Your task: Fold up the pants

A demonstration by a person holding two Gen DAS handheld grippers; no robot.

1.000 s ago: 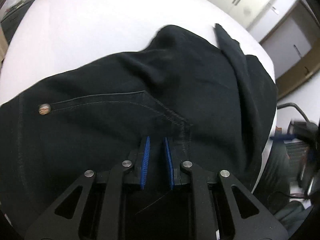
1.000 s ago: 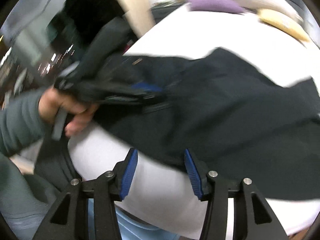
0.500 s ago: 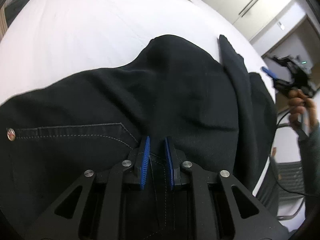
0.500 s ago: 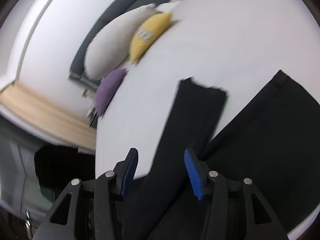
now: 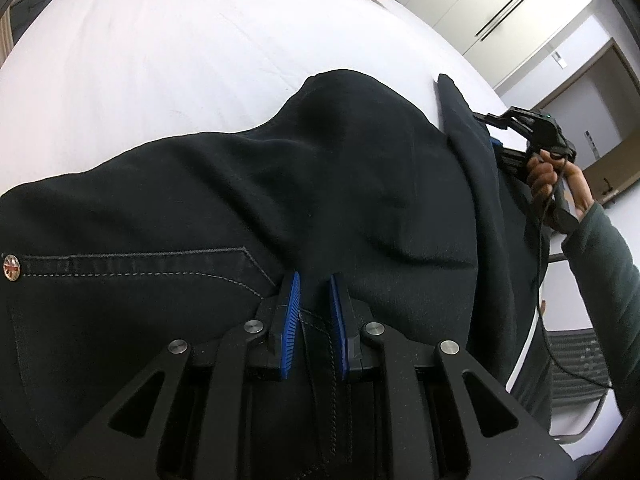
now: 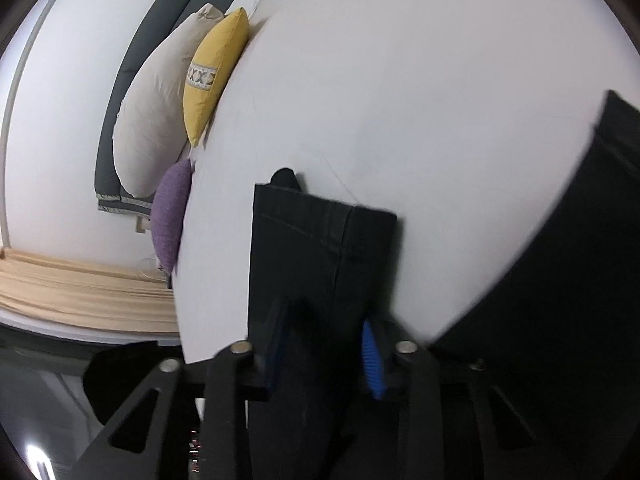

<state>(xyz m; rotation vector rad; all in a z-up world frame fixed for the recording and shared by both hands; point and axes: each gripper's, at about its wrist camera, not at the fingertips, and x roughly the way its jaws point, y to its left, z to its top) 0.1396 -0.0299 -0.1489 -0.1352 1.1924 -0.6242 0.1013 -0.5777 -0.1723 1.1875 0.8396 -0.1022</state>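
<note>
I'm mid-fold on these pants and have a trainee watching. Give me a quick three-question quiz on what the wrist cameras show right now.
1. True or false: the left hand-held gripper is pinched on the black pants near a stitched seam.
2. What lies between the fingers of the right hand-held gripper, whose jaws are closing?
A. the yellow pillow
B. a pants leg
C. nothing
3. Fill in: beside the yellow pillow at the head of the white bed lies a ____ pillow of darker colour.

Key:
1. True.
2. B: the pants leg, hem end pointing away from the camera.
3. Purple.
</note>
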